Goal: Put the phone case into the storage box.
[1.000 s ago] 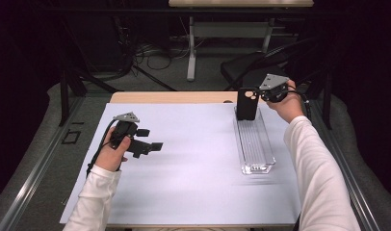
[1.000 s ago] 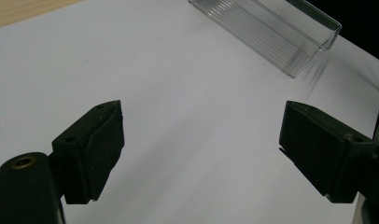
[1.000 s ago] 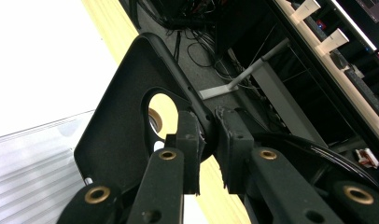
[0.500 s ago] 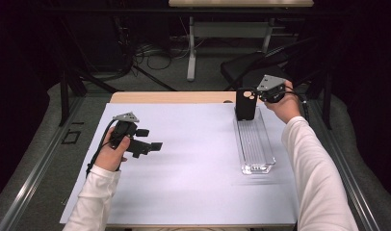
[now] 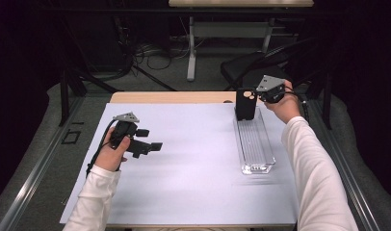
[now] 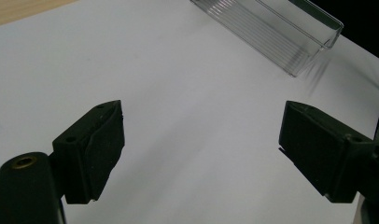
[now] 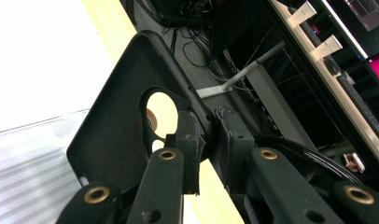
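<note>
The black phone case (image 5: 245,103) stands upright at the far end of the clear plastic tray (image 5: 254,142), its lower edge at or just inside the tray's far end wall, though whether it rests on the tray floor I cannot tell. It is probably kept vertical like this so that it can be lowered into, or lifted out of, the long narrow tray without catching on the walls. The right gripper (image 5: 261,96) comes in from the right of the tray's far end and grips the case by its top corner, next to the camera cutout. In the right gripper view the two jaws are clenched on the case's thin wall at the edge of that cutout (image 7: 162,109), one pad on each face, almost fully closed because the shell is so thin.

The left gripper (image 5: 150,144) is held well to the left of the tray, low over the white sheet (image 5: 193,183) that covers the worktop. It seems to be parked there to leave the tray free. Its jaws are released and spread wide, with nothing but bare sheet between the pads (image 6: 96,149); the tray's near end shows beyond them
</note>
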A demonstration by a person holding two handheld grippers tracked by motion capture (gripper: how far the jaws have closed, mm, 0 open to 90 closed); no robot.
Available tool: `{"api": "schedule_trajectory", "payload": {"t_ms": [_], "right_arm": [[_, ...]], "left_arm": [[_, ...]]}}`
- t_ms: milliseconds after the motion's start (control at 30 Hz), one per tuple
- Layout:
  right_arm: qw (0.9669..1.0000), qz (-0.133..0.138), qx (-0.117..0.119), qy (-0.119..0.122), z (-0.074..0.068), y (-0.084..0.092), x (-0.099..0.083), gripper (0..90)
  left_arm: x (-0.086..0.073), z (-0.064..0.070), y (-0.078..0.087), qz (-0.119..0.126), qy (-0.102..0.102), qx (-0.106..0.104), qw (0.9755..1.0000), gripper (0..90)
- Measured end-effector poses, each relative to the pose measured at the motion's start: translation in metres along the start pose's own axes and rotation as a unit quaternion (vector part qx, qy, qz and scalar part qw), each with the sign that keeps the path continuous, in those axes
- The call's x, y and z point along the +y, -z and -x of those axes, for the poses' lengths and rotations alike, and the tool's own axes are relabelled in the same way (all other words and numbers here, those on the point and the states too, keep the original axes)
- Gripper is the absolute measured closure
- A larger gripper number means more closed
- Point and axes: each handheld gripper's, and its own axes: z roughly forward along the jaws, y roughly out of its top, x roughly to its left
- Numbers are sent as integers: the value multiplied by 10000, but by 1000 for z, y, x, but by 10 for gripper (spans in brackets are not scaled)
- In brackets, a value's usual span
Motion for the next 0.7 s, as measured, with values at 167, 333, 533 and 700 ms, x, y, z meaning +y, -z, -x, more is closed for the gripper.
{"api": "schedule_trajectory", "payload": {"t_ms": [167, 333, 533, 700], "right_arm": [[10000, -47, -40, -6, 1, 0, -2, 797], [9999, -97, -43, 5, 2, 0, -4, 786], [9998, -151, -95, -30, 3, -1, -8, 768], [9998, -149, -108, -39, 2, -3, -9, 748]], "left_arm": [[0, 0, 0, 1, 14, -1, 10000, 146], [0, 0, 0, -19, 0, -8, 10000, 145], [0, 0, -1, -32, -8, -9, 10000, 146], [0, 0, -1, -34, -7, -6, 10000, 146]]}}
